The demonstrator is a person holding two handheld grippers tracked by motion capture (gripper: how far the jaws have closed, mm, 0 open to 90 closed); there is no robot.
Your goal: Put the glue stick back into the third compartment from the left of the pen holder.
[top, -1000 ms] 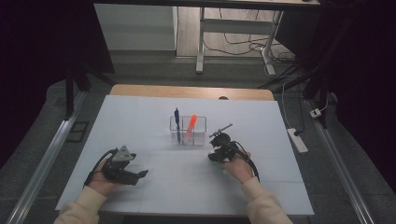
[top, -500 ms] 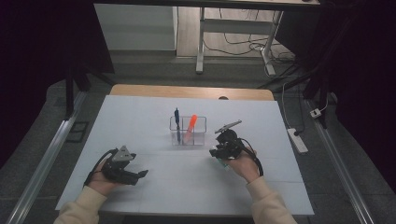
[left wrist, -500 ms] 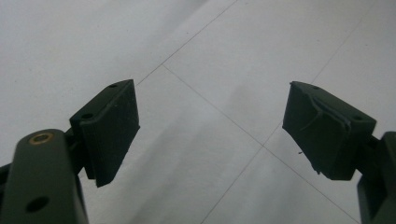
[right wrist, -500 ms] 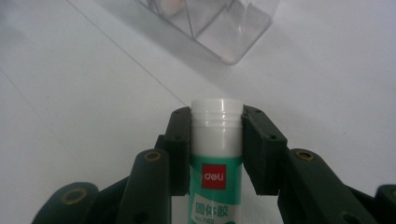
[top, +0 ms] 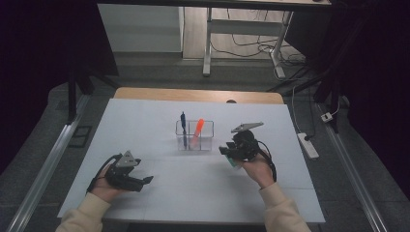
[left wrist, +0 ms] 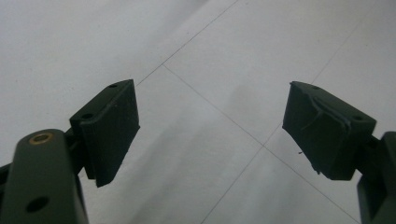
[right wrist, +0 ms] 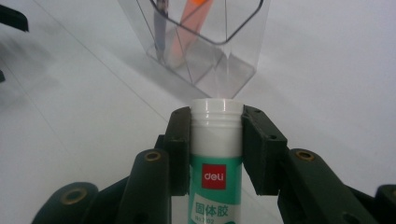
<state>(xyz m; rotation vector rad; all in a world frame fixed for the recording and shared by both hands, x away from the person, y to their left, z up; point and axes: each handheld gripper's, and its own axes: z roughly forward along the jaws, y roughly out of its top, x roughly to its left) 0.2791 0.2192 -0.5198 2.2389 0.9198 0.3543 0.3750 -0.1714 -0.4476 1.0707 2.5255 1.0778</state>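
Observation:
My right gripper [right wrist: 215, 140] is shut on a glue stick [right wrist: 215, 158], a white tube with a green label, its end toward the clear holder. In the high view the right gripper [top: 232, 152] hangs above the table, just right of the clear plastic pen holder [top: 195, 140], and a bit of the glue stick [top: 233, 163] shows below it. The holder [right wrist: 205, 51] has a dark blue pen [top: 183, 123] and an orange marker [top: 197, 130] standing in it. My left gripper [top: 145, 181] rests low at the front left, open; its pads [left wrist: 114, 126] have bare table between them.
The white table [top: 145, 121] has thin seam lines across it. A wooden edge [top: 198, 94] runs along its far side. A white power strip [top: 308, 145] lies on the floor at the right, and metal rails flank the table.
My right gripper has risen with the glue stick and tilted, staying right of the holder. The left gripper has kept still.

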